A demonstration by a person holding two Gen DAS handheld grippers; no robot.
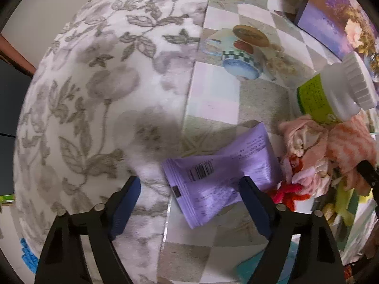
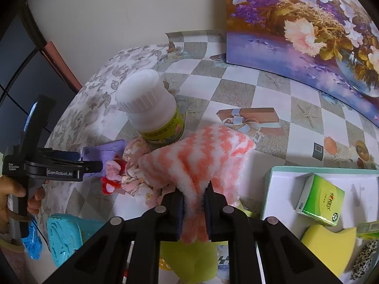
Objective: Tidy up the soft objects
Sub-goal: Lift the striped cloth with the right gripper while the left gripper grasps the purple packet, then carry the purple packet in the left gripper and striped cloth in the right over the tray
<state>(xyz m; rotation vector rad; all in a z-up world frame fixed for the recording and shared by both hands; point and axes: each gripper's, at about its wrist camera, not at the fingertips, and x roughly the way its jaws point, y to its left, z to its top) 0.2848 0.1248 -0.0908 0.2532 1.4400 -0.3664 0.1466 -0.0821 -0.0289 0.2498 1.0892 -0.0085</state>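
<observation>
My right gripper (image 2: 194, 201) is shut on an orange-and-white striped fuzzy cloth (image 2: 201, 158), held just above the table; the cloth also shows in the left wrist view (image 1: 350, 146). Beside it lies a pink floral cloth (image 2: 137, 165) with a red fuzzy piece (image 2: 109, 184). My left gripper (image 1: 189, 189) is open and empty, over a purple packet (image 1: 218, 172) at the edge of a grey floral fleece blanket (image 1: 101, 90). The left gripper also shows from the side in the right wrist view (image 2: 92, 165).
A white bottle with a green label (image 2: 154, 108) stands behind the cloths. A teal-rimmed tray (image 2: 279, 172) at the right holds a green tissue pack (image 2: 322, 198), a yellow sponge (image 2: 329, 246) and a leopard-print item (image 2: 364, 258). A flower painting (image 2: 308, 30) leans at the back. A blue item (image 2: 64, 239) lies front left.
</observation>
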